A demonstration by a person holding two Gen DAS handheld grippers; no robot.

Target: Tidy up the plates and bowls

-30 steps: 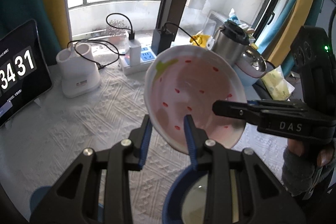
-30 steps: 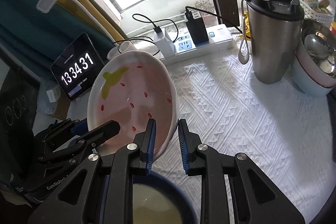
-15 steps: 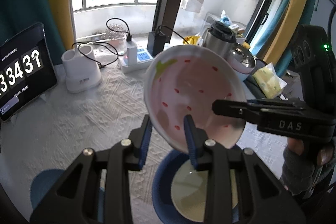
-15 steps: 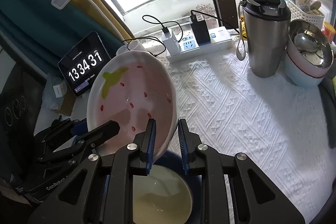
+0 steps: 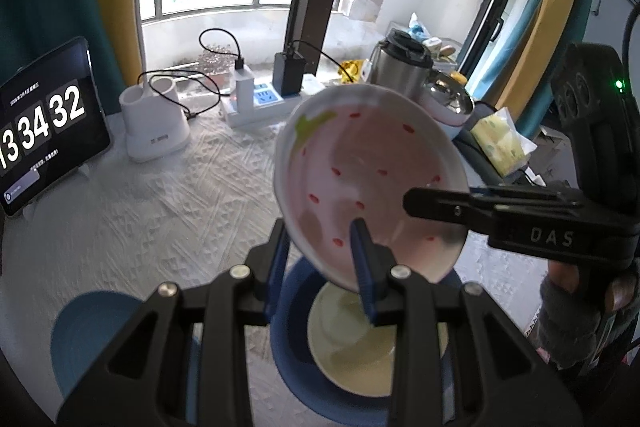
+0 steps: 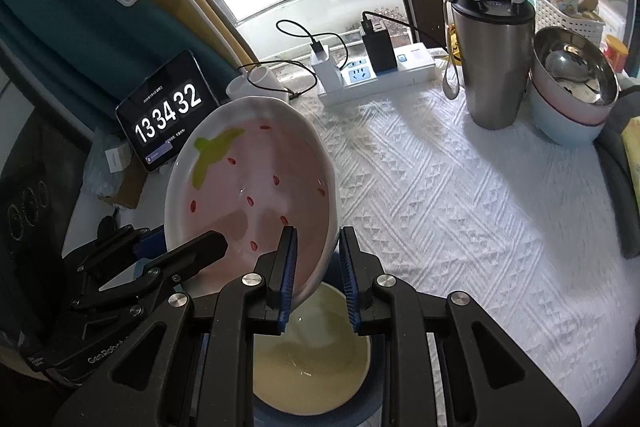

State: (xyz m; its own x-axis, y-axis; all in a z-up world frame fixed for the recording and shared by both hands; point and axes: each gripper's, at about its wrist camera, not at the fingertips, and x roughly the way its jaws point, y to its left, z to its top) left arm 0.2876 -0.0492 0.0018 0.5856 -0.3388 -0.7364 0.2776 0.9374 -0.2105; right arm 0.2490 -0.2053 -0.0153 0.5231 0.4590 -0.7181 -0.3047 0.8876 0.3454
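A white oval plate [image 5: 368, 179] painted as a pink strawberry with red seeds and a green leaf is held tilted above the table. My left gripper [image 5: 320, 243] is shut on its near-left rim, one blue pad inside the plate and one behind it. My right gripper [image 6: 316, 259] is shut on the near-right rim [image 6: 320, 227] the same way. Each gripper shows in the other's view: the right gripper [image 5: 416, 203] and the left gripper [image 6: 212, 245]. Directly below the plate sits a dark blue bowl [image 6: 312, 355] with a cream inside.
A white textured cloth [image 6: 460, 207] covers the table. At the back stand a steel tumbler [image 6: 496, 55], stacked bowls [image 6: 572, 87], a power strip [image 6: 380, 75], a white holder [image 5: 154, 123] and a tablet clock [image 6: 168, 115]. Another blue dish [image 5: 92, 331] lies near left.
Both grippers have drawn back together with the plate still gripped. The things at the back look smaller, and the blue bowl beneath has come further into view.
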